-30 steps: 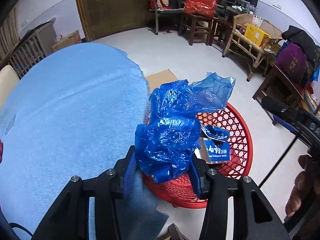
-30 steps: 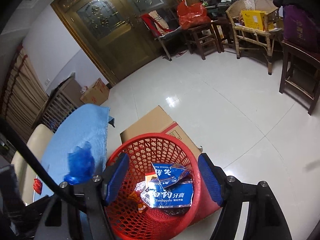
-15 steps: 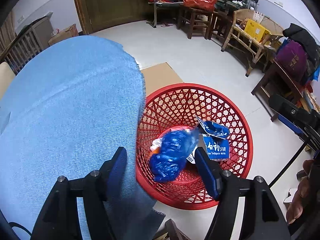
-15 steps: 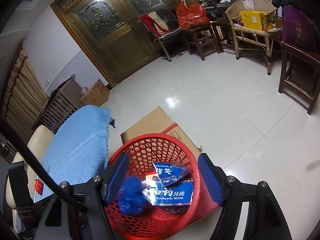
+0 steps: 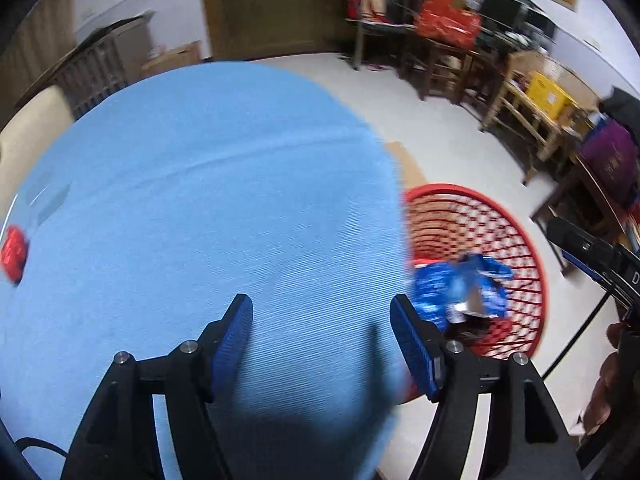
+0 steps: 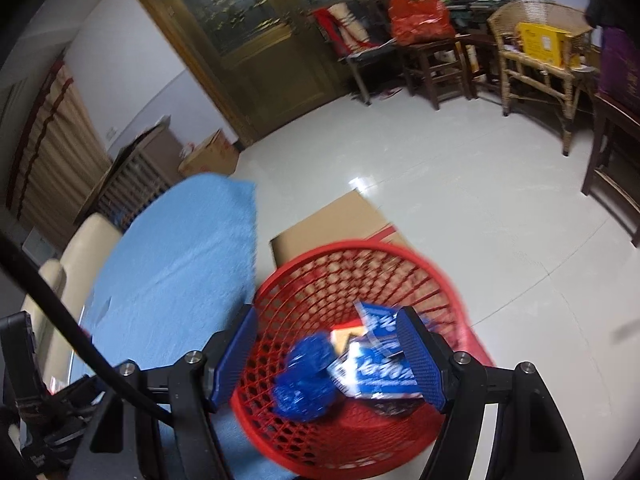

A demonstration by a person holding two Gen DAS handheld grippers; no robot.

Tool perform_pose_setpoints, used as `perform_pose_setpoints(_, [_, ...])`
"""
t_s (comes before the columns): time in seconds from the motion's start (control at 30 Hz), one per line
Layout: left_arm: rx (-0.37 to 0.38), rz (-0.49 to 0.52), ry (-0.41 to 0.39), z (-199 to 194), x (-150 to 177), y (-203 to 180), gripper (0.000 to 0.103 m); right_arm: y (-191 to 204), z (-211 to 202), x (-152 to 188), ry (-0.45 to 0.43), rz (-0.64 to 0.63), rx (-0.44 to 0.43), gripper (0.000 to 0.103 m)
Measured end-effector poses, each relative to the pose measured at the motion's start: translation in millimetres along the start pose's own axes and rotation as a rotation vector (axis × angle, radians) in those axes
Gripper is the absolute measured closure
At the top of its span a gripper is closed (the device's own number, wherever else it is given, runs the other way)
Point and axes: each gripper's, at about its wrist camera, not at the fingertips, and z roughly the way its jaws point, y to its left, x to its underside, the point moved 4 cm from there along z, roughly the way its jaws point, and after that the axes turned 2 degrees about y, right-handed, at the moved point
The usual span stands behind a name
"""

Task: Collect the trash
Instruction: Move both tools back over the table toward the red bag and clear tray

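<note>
A red mesh basket [image 6: 404,256] stands on the floor beside the table with the light blue cloth [image 5: 208,208]. In it lie a crumpled blue plastic bag [image 6: 308,380] and blue toothpaste packaging [image 6: 376,372]; the basket [image 5: 516,232] and the blue trash [image 5: 440,280] also show in the left wrist view. My left gripper [image 5: 322,332] is open and empty over the cloth near its right edge. My right gripper [image 6: 328,356] is open and empty above the basket. A small red wrapper [image 5: 14,248] lies on the cloth at the far left.
A flat cardboard box [image 6: 332,220] lies on the floor behind the basket. Wooden chairs and stools [image 6: 532,64] with bags line the far wall by a wooden door [image 6: 256,40]. A cream chair [image 6: 84,240] stands beside the table. The white tiled floor [image 6: 460,168] lies open beyond.
My left gripper opened and dropped the blue plastic bag into the red basket, then swung left over the blue cloth. My right gripper stayed open above the basket.
</note>
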Motion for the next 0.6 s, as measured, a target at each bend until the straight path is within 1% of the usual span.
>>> perform_pose_setpoints(0.07, [-0.041, -0.042, 0.007, 1.6, 7.7, 31.6, 0.031, 16.2, 8.3, 6.1, 0.025, -0.033, -0.013, 0.028])
perform_pose_setpoints(0.2, [-0.098, -0.128, 0.015, 2.3, 18.1, 93.4, 0.031, 51.9, 23.7, 16.8, 0.068, -0.096, -0.045, 0.028])
perform_pose_setpoints(0.27, [-0.158, -0.173, 0.011, 0.1, 19.8, 132.6, 0.031, 69.4, 29.6, 22.3, 0.085, -0.125, -0.060, 0.028])
perform_pose_setpoints(0.37, [-0.210, -0.248, -0.012, -7.4, 17.5, 182.8, 0.031, 95.6, 38.6, 30.9, 0.108, -0.170, -0.077, 0.028])
perform_pose_setpoints(0.47, [-0.282, -0.338, -0.041, -17.0, 12.1, 241.9, 0.031, 117.0, 47.0, 38.7, 0.130, -0.203, -0.084, 0.028])
perform_pose_setpoints(0.6, [-0.342, -0.420, -0.070, -23.1, 3.5, 303.0, 0.031, 139.9, 56.2, 44.5, 0.149, -0.235, -0.084, 0.028])
